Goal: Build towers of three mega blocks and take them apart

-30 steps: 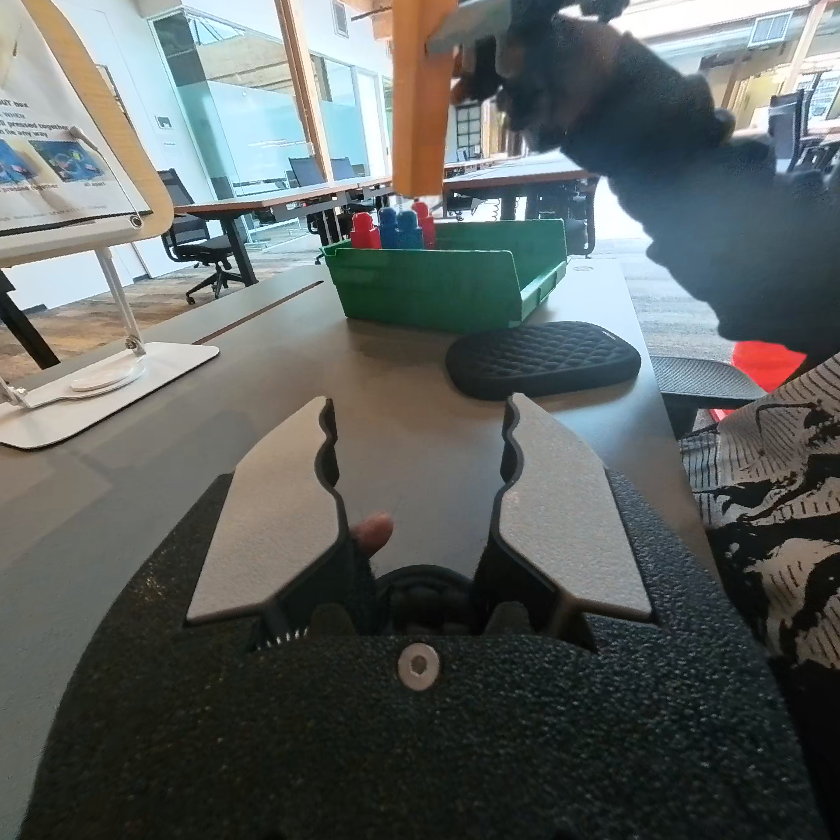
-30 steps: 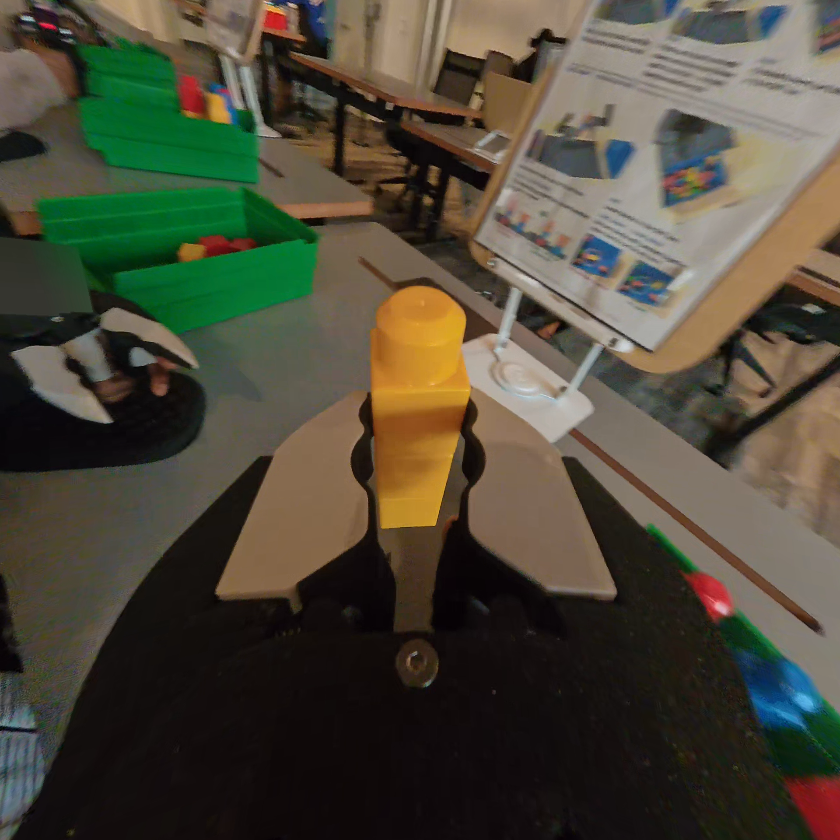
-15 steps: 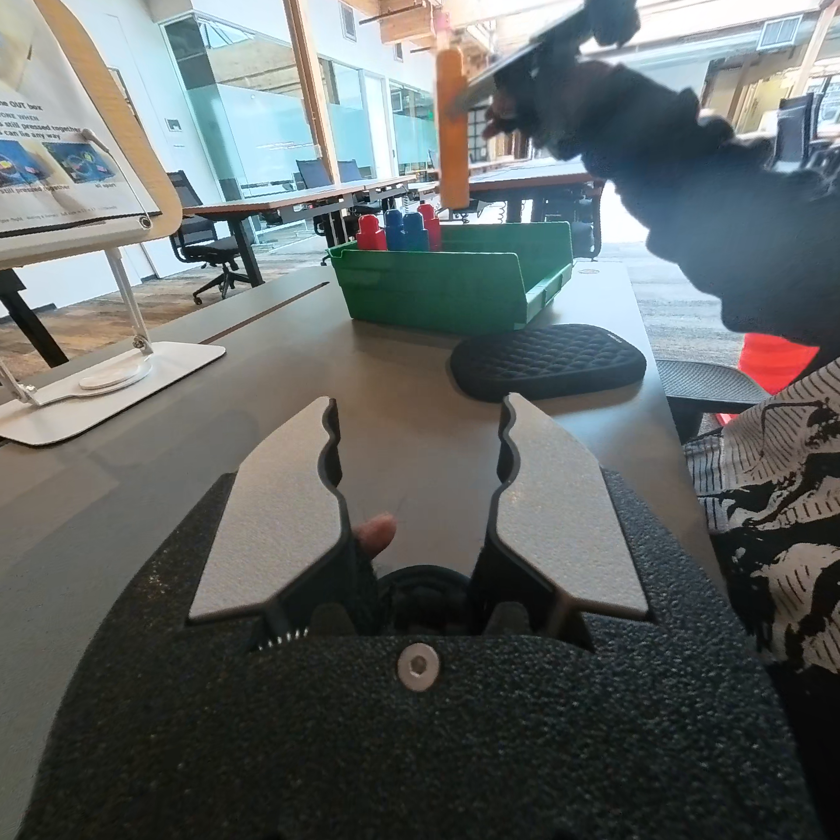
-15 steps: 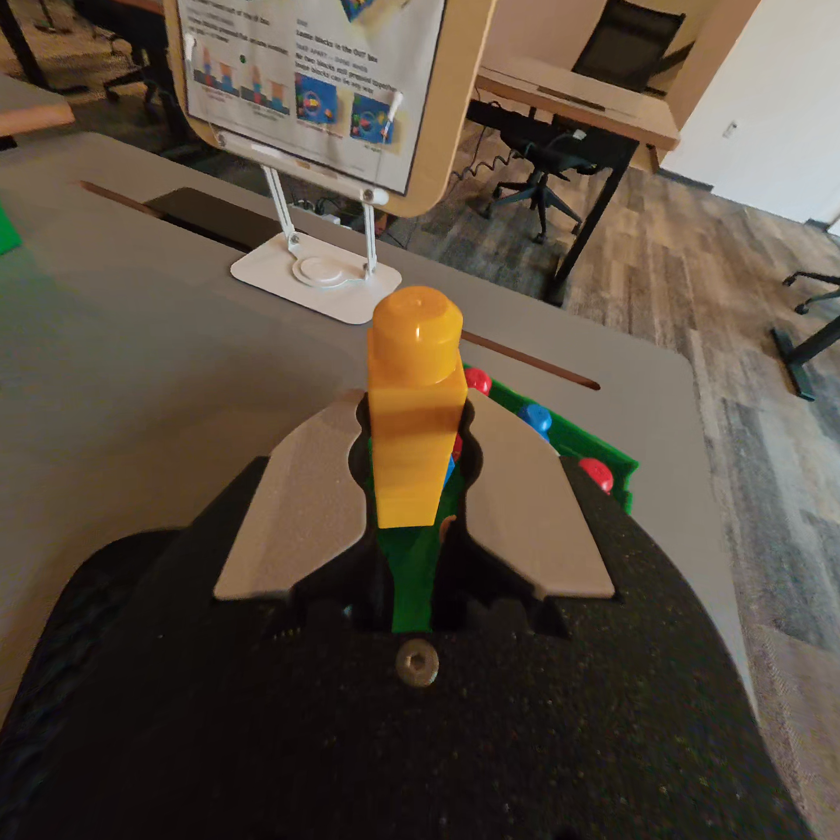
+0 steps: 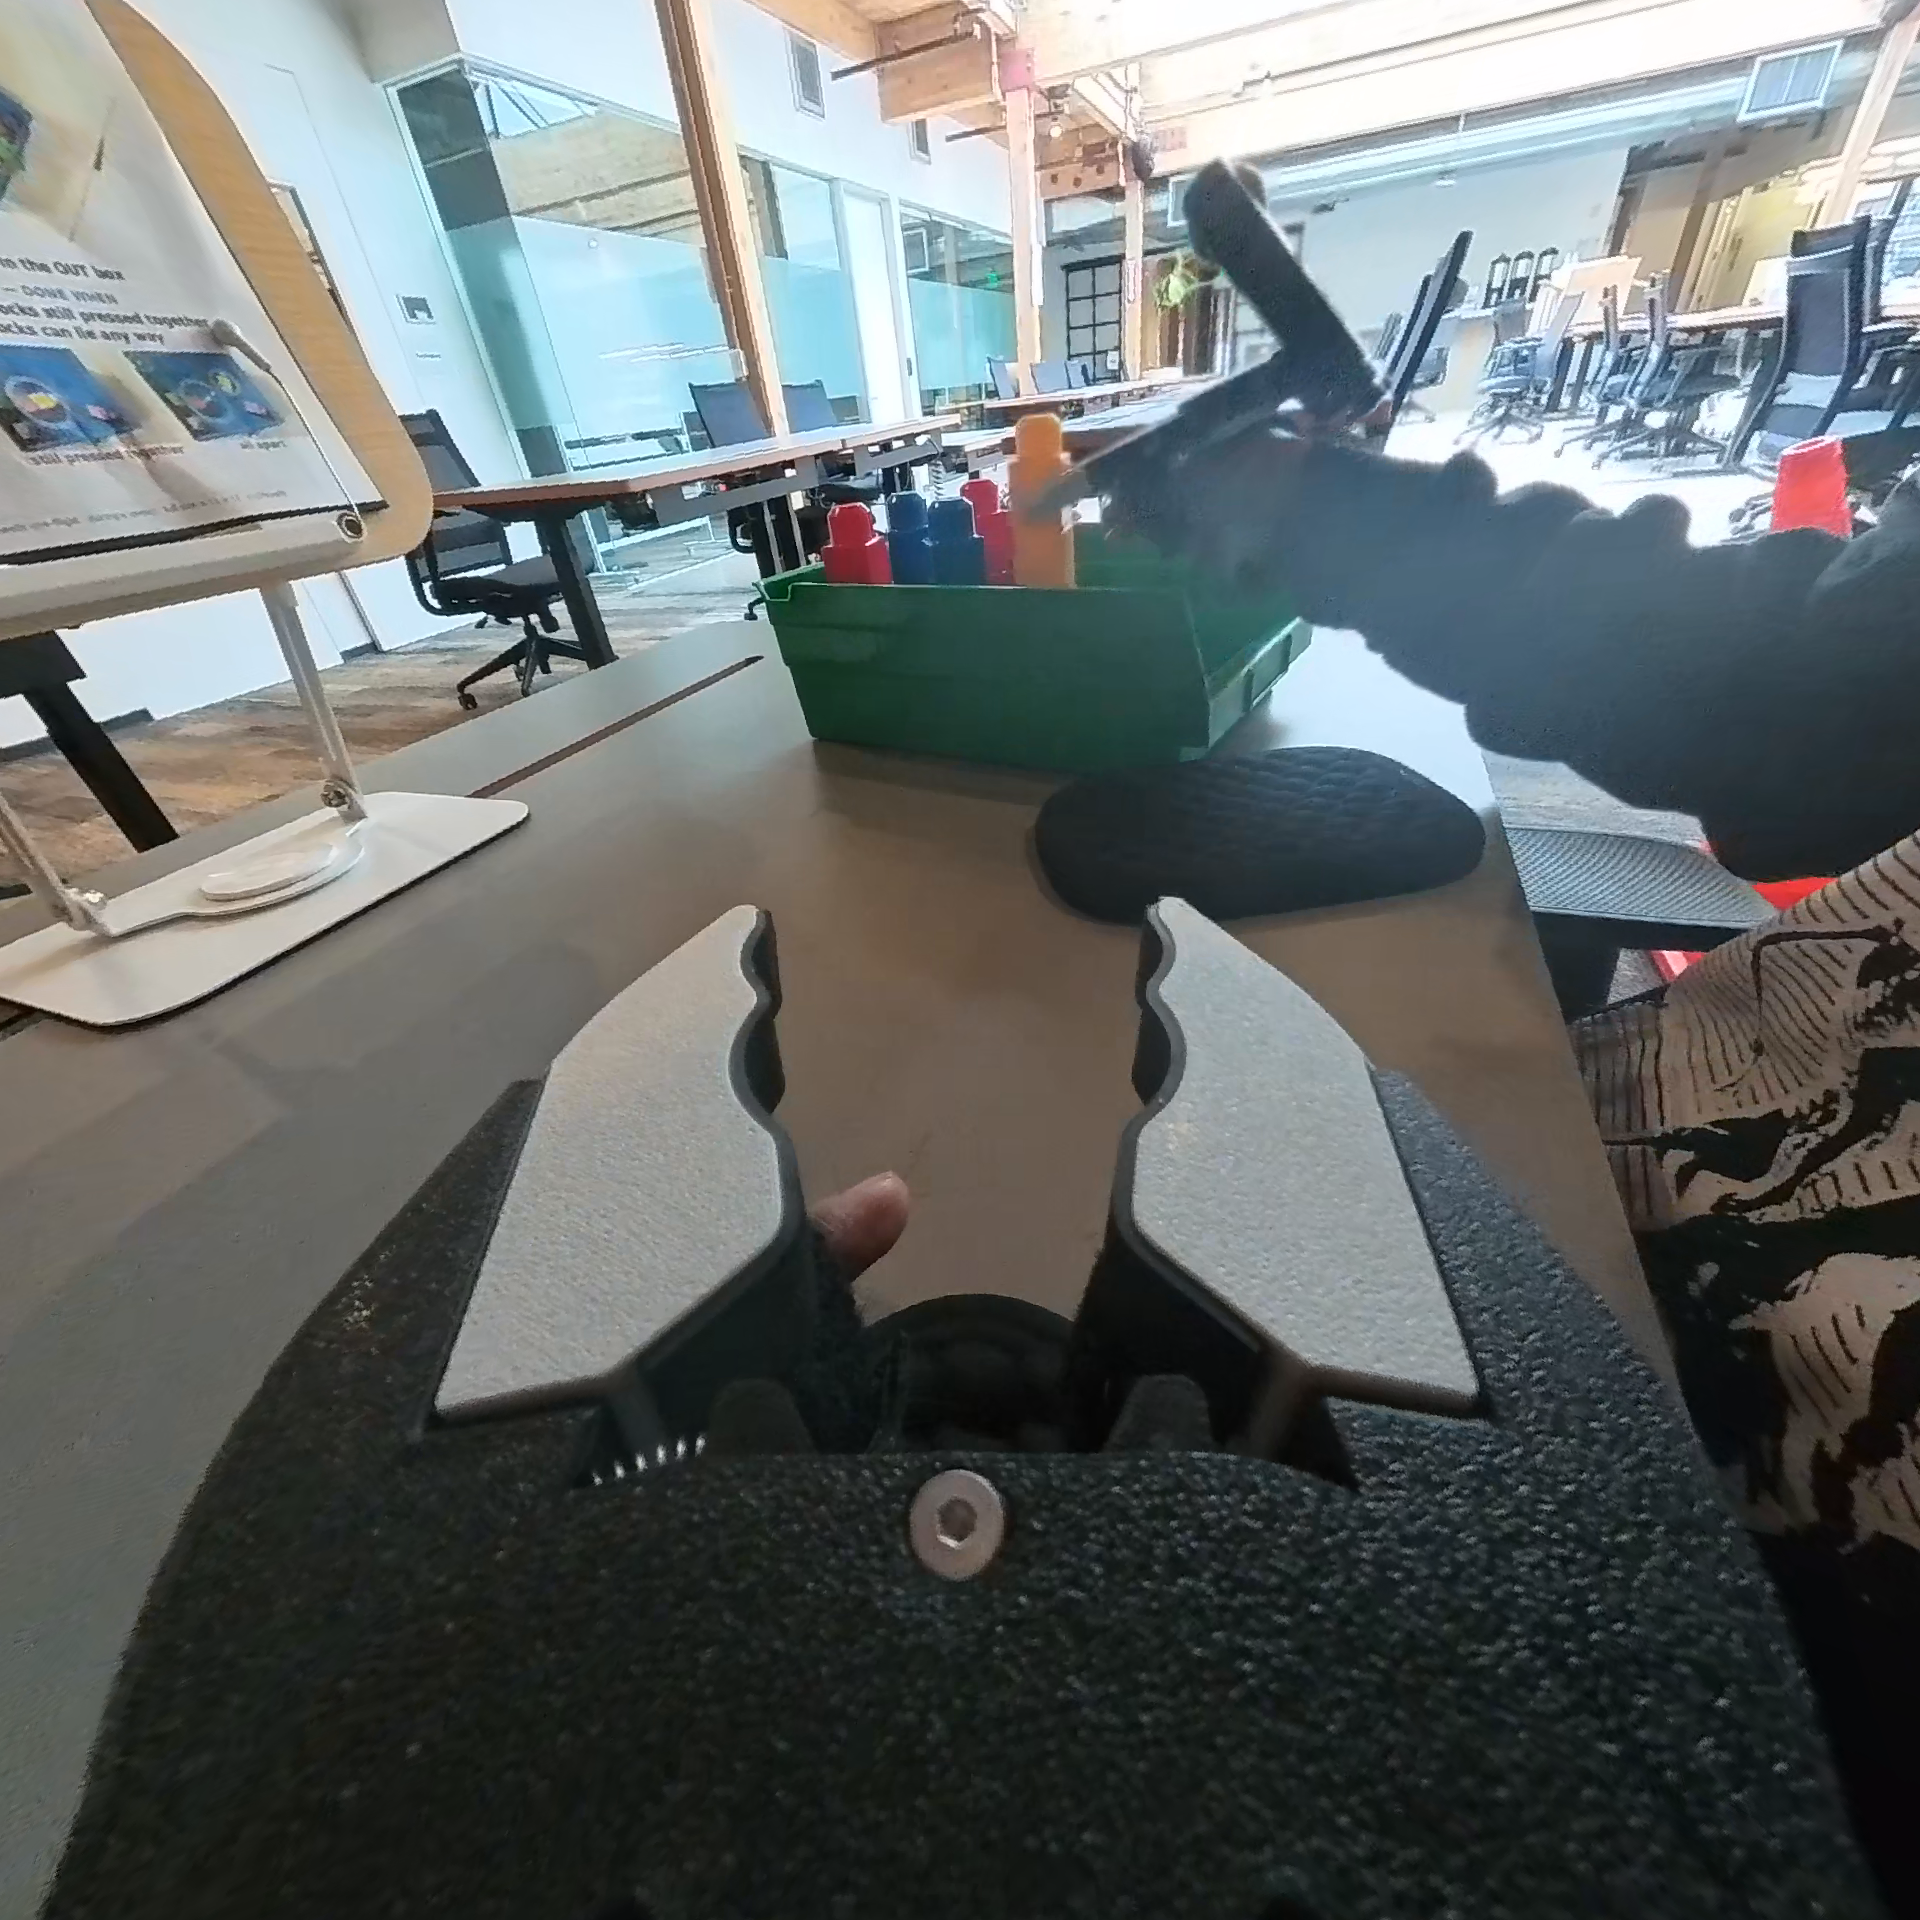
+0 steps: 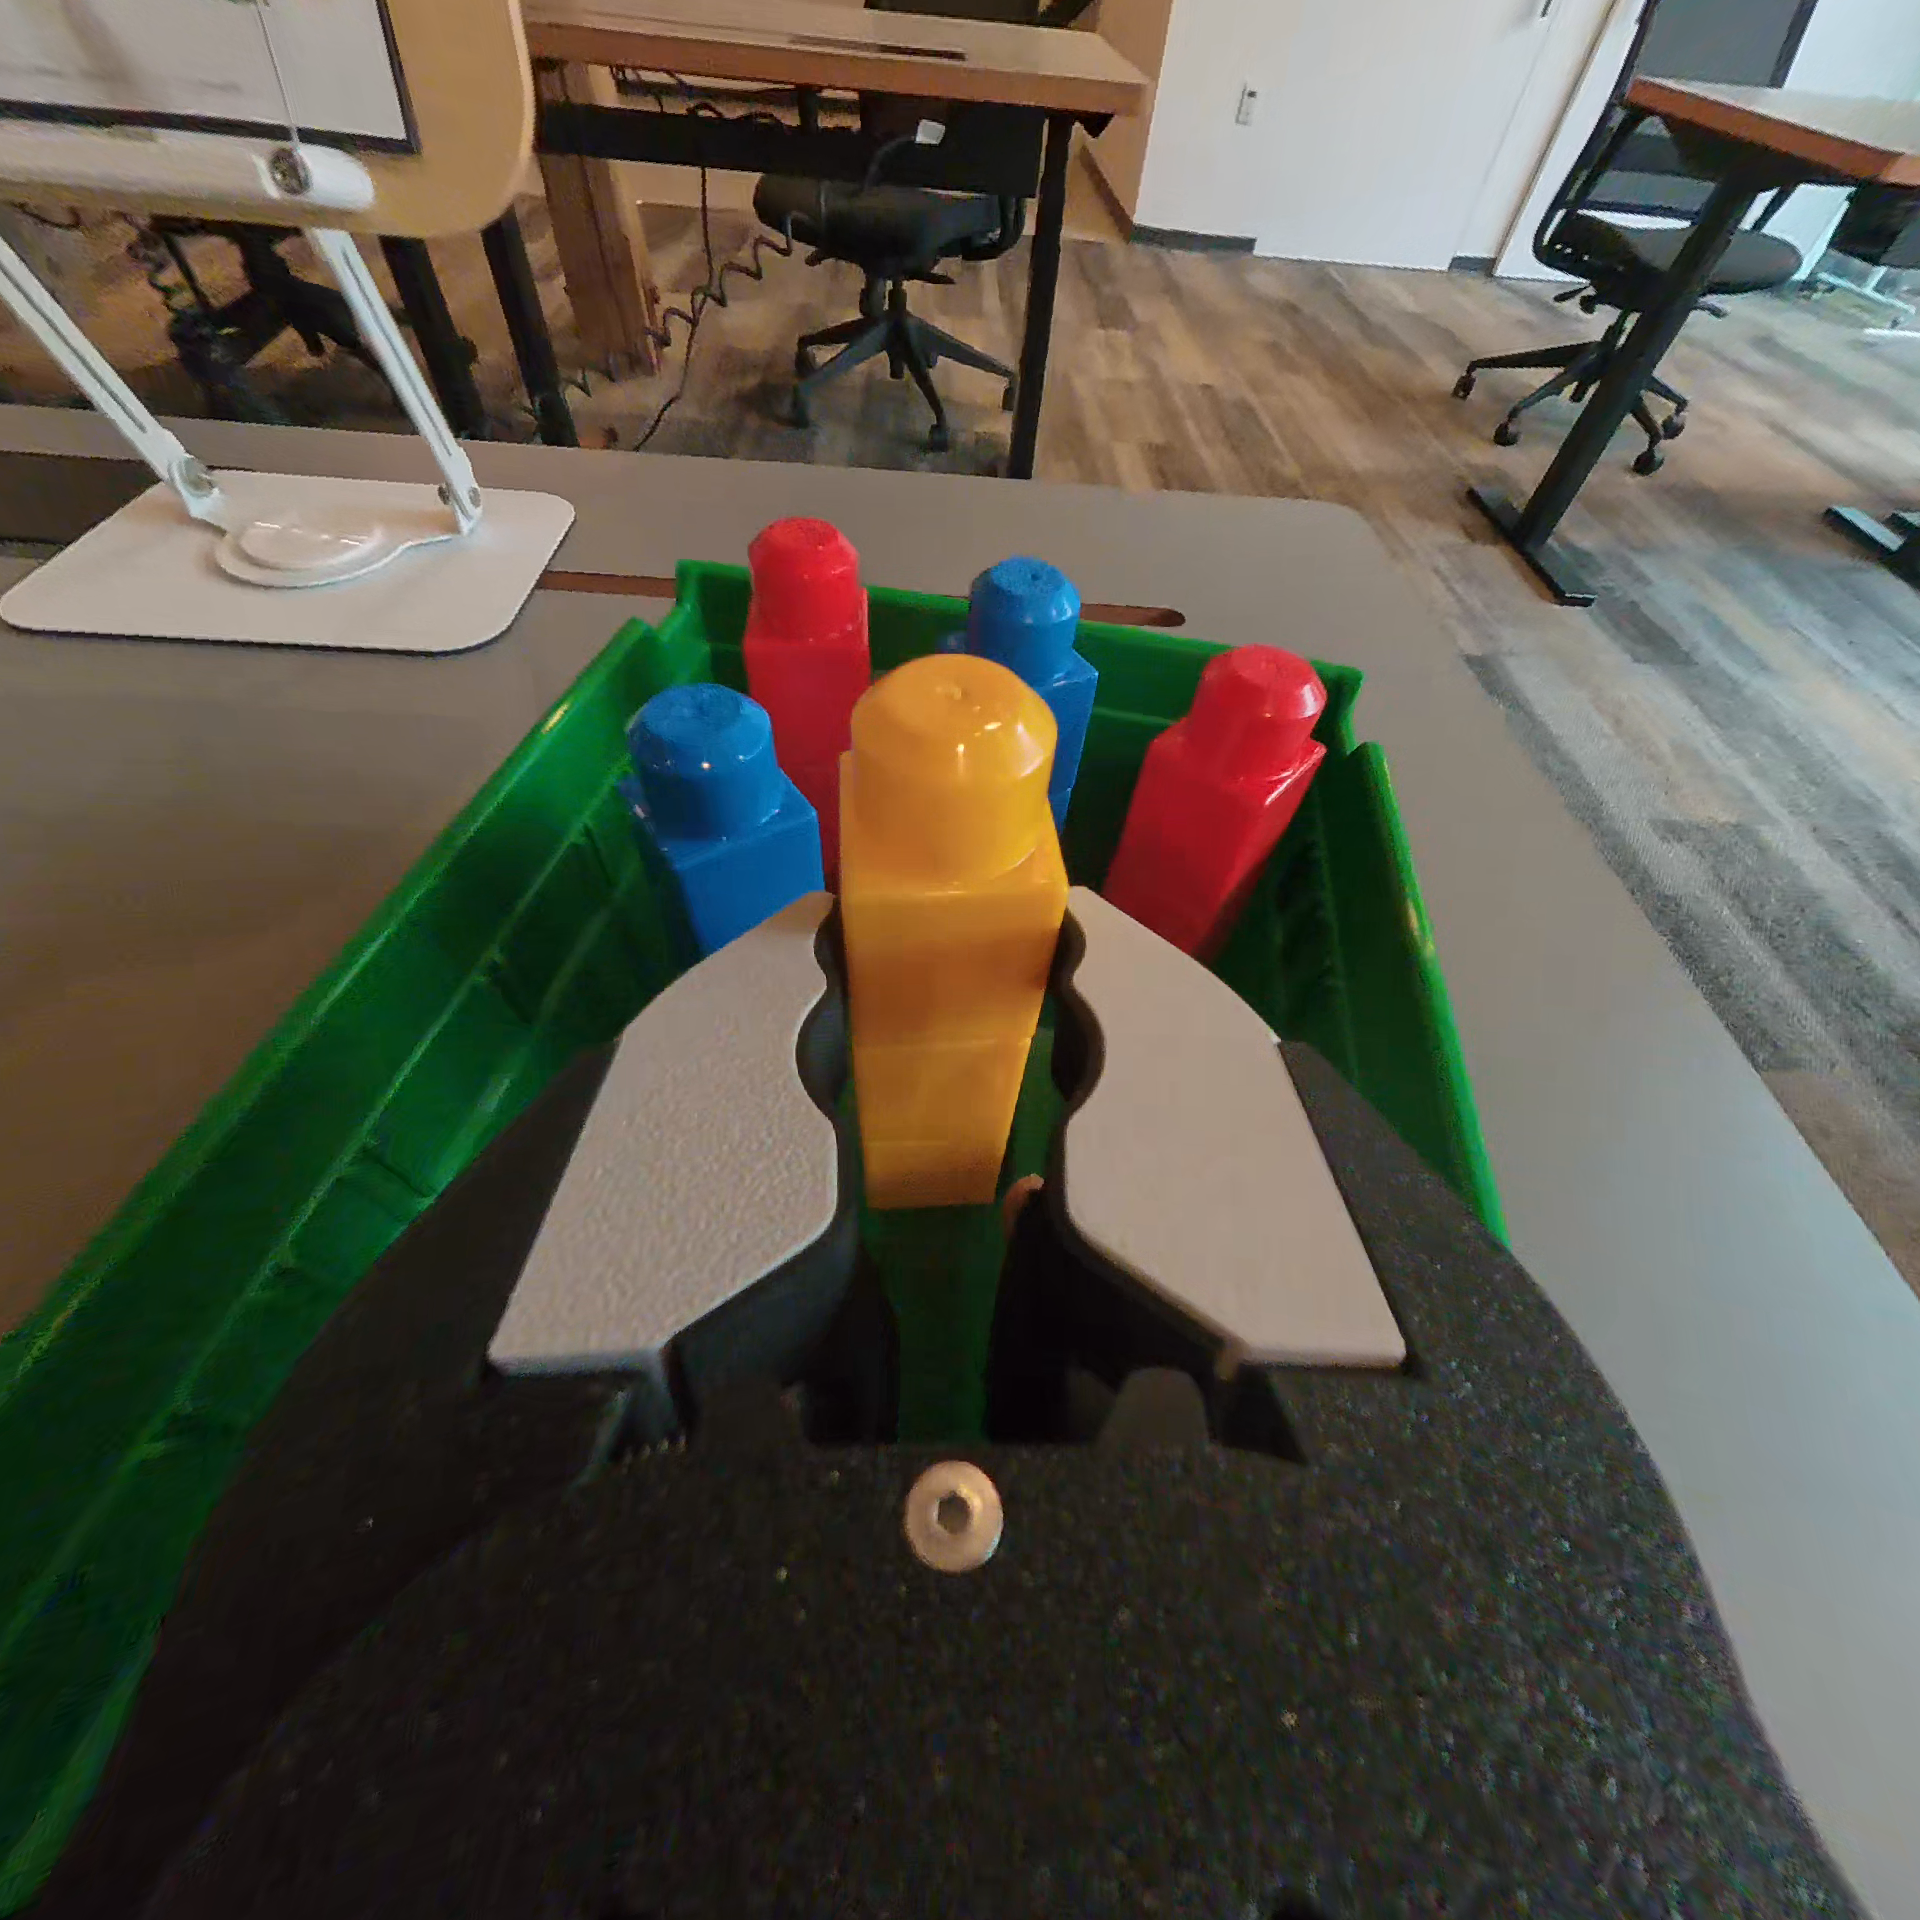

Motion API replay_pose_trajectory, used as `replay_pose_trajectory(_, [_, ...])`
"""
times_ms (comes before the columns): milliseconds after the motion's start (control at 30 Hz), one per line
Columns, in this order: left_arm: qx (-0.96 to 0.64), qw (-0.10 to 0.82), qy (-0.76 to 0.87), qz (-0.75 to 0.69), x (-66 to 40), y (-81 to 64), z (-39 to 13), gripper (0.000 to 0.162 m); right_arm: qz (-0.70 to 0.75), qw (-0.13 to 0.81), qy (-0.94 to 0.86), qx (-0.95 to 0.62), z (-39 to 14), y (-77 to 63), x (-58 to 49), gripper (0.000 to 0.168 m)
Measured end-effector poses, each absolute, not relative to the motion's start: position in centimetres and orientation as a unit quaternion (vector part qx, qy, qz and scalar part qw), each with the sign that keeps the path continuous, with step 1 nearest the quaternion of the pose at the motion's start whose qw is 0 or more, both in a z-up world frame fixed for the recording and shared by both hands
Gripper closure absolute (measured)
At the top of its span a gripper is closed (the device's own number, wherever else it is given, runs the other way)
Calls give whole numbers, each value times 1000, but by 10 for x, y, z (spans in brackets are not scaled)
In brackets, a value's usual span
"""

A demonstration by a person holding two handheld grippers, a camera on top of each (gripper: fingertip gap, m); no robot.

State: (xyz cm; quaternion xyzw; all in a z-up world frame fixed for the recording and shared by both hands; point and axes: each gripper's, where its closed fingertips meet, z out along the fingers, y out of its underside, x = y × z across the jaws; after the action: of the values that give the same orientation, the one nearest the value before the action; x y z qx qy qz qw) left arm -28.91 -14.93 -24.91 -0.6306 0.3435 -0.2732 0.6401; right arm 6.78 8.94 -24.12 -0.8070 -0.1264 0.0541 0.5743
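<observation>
My right gripper [image 6: 945,925] is shut on an upright yellow block tower [image 6: 951,914] and holds it inside the green bin [image 6: 436,997]. Two red towers [image 6: 805,634] and two blue towers [image 6: 717,810] stand upright at the bin's far end, just beyond the yellow one. In the left wrist view the same yellow tower [image 5: 1041,504] stands beside the red and blue towers [image 5: 914,540] in the bin [image 5: 997,665], with the right gripper [image 5: 1070,488] on it. My left gripper [image 5: 956,935] is open and empty, low over the grey table.
A black padded rest [image 5: 1257,831] lies on the table in front of the bin. A white stand [image 5: 260,862] holding an instruction board stands at the left; it also shows in the right wrist view [image 6: 291,551]. The table edge and a person's patterned clothing [image 5: 1766,1143] are at the right. Across from one pair of fingers to the other is roughly 45 cm.
My right gripper has swung the yellow tower from high over the table down into the green bin beside the other towers. My left gripper has stayed still and open.
</observation>
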Motion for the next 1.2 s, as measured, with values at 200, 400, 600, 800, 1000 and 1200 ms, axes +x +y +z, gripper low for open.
replay_pose_trajectory(200, [-630,641,343,-273,-290,-149,-249,97,54,573,-126,-808,-257,95,68,131])
replay_pose_trajectory(400, [-631,640,342,-274,-290,-149,-249,97,52,565,-122,-814,-269,99,68,131])
replay_pose_trajectory(600, [-630,642,341,-274,-290,-149,-249,97,56,560,-122,-817,-273,101,68,131])
replay_pose_trajectory(800, [-630,642,342,-273,-290,-149,-249,97,62,560,-118,-818,-272,100,69,120])
replay_pose_trajectory(1000, [-630,642,342,-273,-290,-149,-249,97,51,554,-121,-822,-268,96,68,103])
replay_pose_trajectory(1200, [-630,643,340,-272,-291,-149,-248,97,-13,599,-86,-796,-227,78,83,69])
